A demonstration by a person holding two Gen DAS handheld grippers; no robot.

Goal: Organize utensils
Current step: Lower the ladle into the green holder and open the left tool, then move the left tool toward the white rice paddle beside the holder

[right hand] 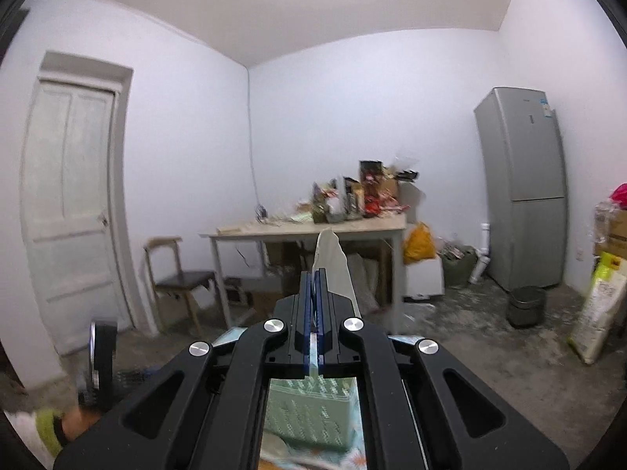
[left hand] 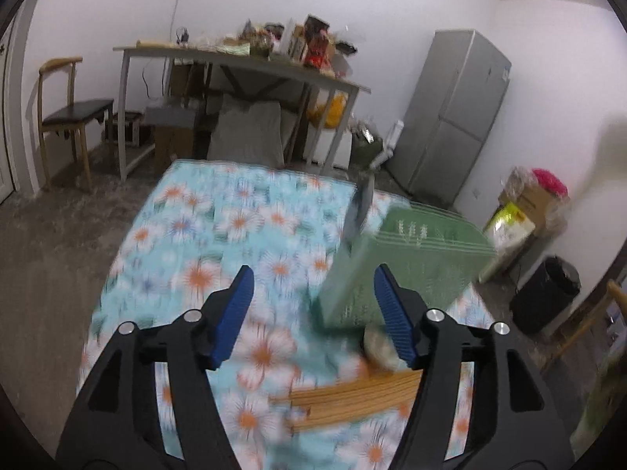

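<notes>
Utensils here are few and blurred: a bundle of wooden chopsticks (left hand: 352, 397) lies flat on the flowered tablecloth (left hand: 219, 243), near the bottom of the left wrist view, and a pale round object (left hand: 379, 346) sits just beyond them, too smeared to name. Behind these stands a green slotted basket (left hand: 407, 258) on the right part of the table, with a grey flat blade-like piece (left hand: 362, 205) sticking up at its far left corner; what it is cannot be told.

The left gripper (left hand: 313, 301) hangs above the cloth, tilted downward, its 2 blue pads (left hand: 231, 313) well apart with nothing between them. The basket's near corner shows through the gap, farther off.

The right gripper (right hand: 315, 293) points level toward the room, its blue pads pressed together on a thin pale flat utensil (right hand: 333, 262) whose broad end rises above and to the right of the fingertips. Below it, through the frame, the same green basket (right hand: 309, 411) is seen.

Background: a cluttered desk (left hand: 250, 64), a wooden chair (left hand: 70, 109), a grey fridge (right hand: 523, 184) and a white door (right hand: 70, 196).
</notes>
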